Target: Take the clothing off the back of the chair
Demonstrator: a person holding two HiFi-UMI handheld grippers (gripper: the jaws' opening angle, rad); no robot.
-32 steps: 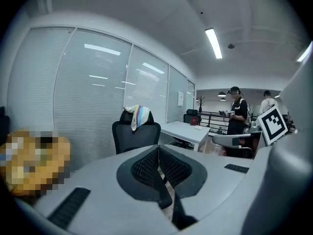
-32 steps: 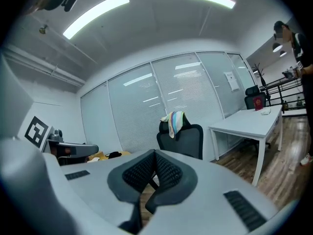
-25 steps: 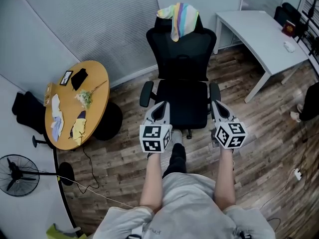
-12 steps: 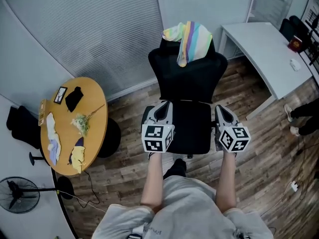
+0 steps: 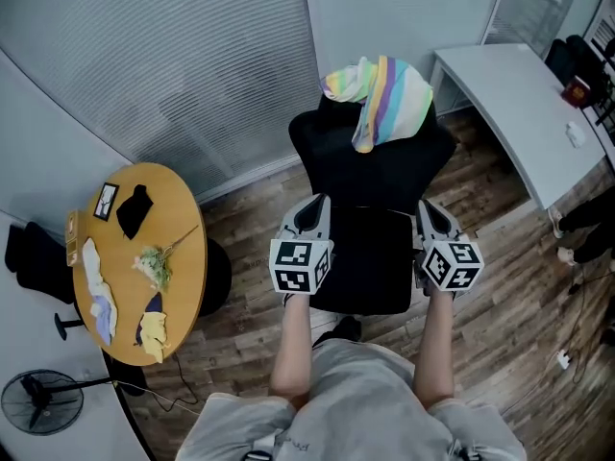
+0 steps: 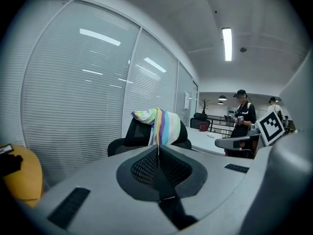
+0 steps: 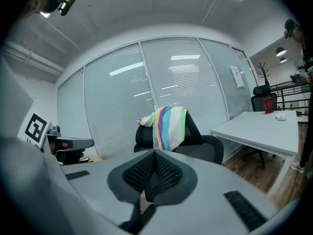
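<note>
A striped pastel garment [image 5: 381, 95] hangs over the top of the black office chair's [image 5: 373, 200] backrest. The same garment [image 6: 159, 126] shows straight ahead in the left gripper view, and draped on the chair [image 7: 169, 127] in the right gripper view. My left gripper [image 5: 315, 206] is shut and empty, held over the seat's left side. On the seat's right side my right gripper [image 5: 426, 207] is shut too, with nothing in it. Both point at the backrest and stand short of the garment.
A round wooden table [image 5: 173, 286] with small cloths, a flower and dark items stands at the left. A white desk [image 5: 519, 104] stands at the right, blinds behind the chair. A fan [image 5: 38, 397] and cable lie at the lower left. People stand in the background [image 6: 243, 117].
Both grippers and the head have moved forward toward the chair. The chair and garment now sit lower and larger in the head view. The jaws stayed shut.
</note>
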